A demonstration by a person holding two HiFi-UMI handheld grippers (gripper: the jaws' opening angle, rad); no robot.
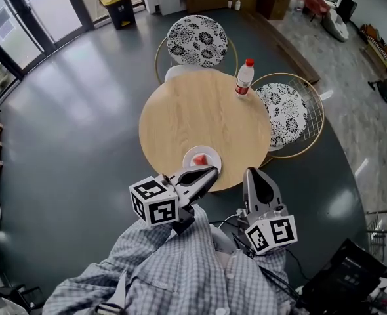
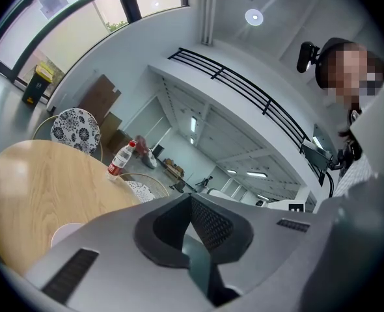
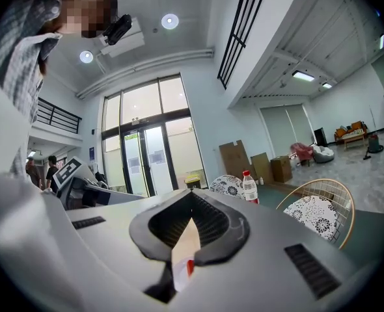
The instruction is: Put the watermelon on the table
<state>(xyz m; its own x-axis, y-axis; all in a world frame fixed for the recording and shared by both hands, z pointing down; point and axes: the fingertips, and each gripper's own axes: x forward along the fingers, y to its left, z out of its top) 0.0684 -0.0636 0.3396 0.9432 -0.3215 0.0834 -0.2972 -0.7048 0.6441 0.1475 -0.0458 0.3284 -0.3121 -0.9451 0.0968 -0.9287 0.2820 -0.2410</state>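
Observation:
A red wedge of watermelon (image 1: 199,159) lies on a small pale plate (image 1: 214,153) at the near edge of the round wooden table (image 1: 180,113). My left gripper (image 1: 213,170) is shut and empty, its tips just over the plate's near rim. My right gripper (image 1: 251,171) is also shut and empty, and points at the table edge to the right of the plate. In the left gripper view the jaws (image 2: 191,197) meet at their tips, with the plate (image 2: 64,234) low at the left. In the right gripper view a bit of red watermelon (image 3: 189,266) shows through the slit below the closed tips (image 3: 192,194).
A plastic bottle (image 1: 244,77) with a red cap stands at the table's far right edge. Two wire chairs with patterned cushions stand by the table, one behind it (image 1: 197,40) and one to its right (image 1: 286,113). A yellow-lidded bin (image 1: 119,5) stands by the glass doors.

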